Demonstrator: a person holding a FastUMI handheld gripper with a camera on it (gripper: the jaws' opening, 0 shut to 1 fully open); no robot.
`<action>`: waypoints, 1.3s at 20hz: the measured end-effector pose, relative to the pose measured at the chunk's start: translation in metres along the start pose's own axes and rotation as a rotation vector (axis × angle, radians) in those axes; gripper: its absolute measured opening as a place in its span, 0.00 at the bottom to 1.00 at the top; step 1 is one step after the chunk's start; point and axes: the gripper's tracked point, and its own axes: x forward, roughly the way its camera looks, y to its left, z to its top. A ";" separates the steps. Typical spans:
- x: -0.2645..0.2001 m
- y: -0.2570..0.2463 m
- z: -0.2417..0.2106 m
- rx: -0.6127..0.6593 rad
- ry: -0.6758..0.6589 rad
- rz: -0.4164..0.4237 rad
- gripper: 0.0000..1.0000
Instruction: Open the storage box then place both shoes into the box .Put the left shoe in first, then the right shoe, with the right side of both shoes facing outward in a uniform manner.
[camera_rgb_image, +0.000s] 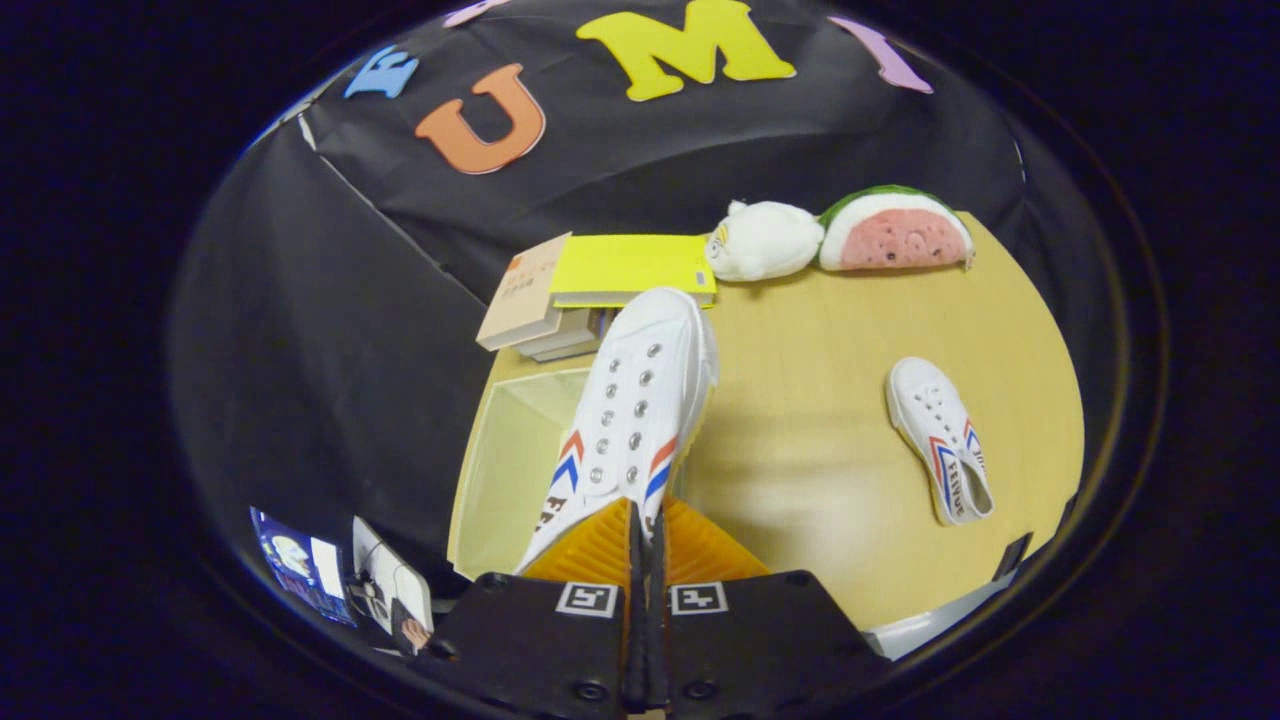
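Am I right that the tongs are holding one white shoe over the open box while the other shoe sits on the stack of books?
Not quite. In the gripper view, the tongs do hold a white shoe over the open box, but the other shoe lies on the wooden table, apart from the books.

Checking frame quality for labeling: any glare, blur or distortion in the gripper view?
Gripper view: strong fisheye bend, the table edge curves. A soft glare patch sits on the tabletop ahead of the tongs, which are shut on the held shoe; that shoe looks slightly soft, while the other shoe is fairly sharp. The surroundings are dim.
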 end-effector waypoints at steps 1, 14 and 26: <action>0.005 0.014 -0.003 -0.008 0.004 0.006 0.06; 0.123 0.111 -0.071 0.019 0.134 -0.049 0.06; 0.146 0.133 -0.053 -0.023 0.118 -0.030 0.66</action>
